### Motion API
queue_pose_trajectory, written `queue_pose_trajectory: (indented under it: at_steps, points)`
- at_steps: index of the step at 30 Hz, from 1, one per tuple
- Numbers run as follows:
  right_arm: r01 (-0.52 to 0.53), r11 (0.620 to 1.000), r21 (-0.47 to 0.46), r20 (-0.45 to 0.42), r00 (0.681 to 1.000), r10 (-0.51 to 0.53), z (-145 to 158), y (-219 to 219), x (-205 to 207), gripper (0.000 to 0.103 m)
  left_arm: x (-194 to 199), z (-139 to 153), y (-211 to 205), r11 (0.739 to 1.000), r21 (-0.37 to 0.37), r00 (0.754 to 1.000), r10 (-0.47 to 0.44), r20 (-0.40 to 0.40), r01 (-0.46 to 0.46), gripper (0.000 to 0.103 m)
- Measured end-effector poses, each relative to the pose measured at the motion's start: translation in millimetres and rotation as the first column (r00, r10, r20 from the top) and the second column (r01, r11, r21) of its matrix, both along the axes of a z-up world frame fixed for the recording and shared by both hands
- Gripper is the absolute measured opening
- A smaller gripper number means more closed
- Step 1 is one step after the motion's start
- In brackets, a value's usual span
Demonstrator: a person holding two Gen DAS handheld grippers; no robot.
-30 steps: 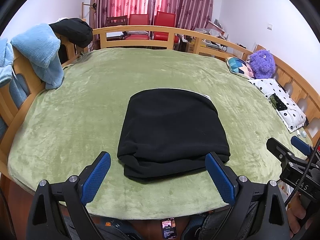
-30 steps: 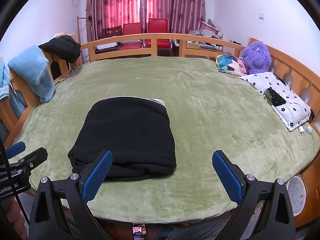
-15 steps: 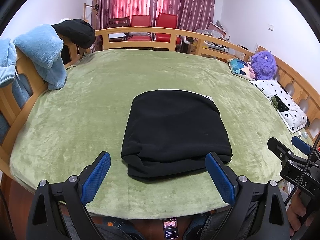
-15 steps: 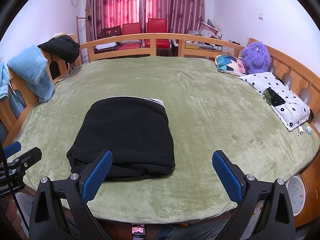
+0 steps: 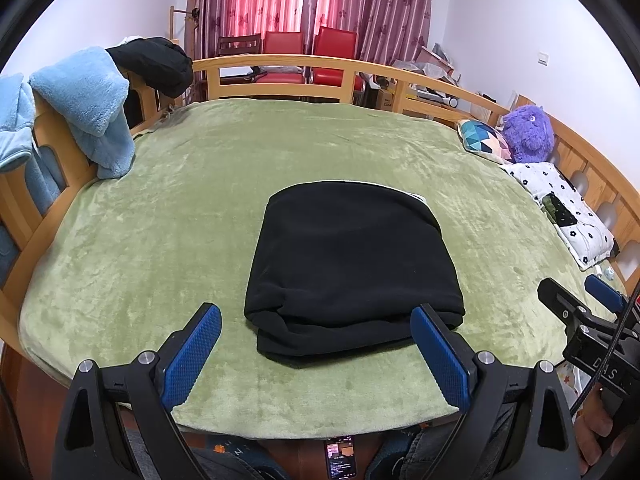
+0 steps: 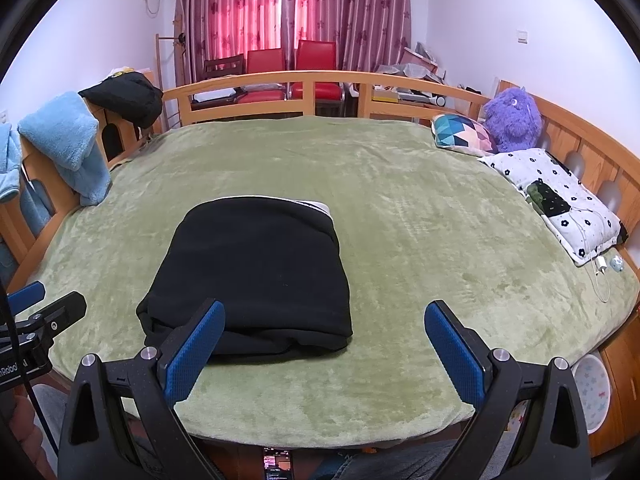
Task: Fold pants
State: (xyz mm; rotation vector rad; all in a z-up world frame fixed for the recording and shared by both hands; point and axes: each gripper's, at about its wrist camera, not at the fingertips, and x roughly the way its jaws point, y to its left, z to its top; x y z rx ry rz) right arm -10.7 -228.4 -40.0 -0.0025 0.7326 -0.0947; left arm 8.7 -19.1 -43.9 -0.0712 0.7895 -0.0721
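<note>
Left wrist view: the black pants [image 5: 352, 256] lie as a compact folded bundle on the green blanket [image 5: 168, 224], near the front edge of the bed and roughly central. The left gripper [image 5: 316, 344] hangs just short of the bundle's near edge, its jaws spread wide with nothing between them; the blue pads [image 5: 192, 354] are clear of the cloth, though the right-hand pad overlaps the bundle's near corner in the picture and contact there cannot be ruled out. Judgement: held back and empty because the fold looks finished. The bundle's long axis runs away from the camera, towards the far rail; the thick, rounded fold faces the near edge, and a pale strip, perhaps a waistband lining, shows at the far end.

Right wrist view: the pants [image 6: 252, 272] sit left of centre. The right gripper [image 6: 324, 340] is likewise wide open and holds nothing, with most of its span over bare blanket [image 6: 420, 216] to the right of the bundle. Its left pad stands in front of the near edge of the cloth. Same orientation is confirmed: long axis front to back, layered folds stacked at the near end.
</note>
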Motion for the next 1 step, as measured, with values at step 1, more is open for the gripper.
queue_pose_trajectory:
  at_steps: [1]
  points:
    - [-0.001, 1.0, 0.003, -0.001, 1.0, 0.001, -0.6, 0.3, 0.6, 0.099, -0.5, 1.0, -0.5, 1.0, -0.002, 1.0, -0.006, 0.008, 0.006, 0.096]
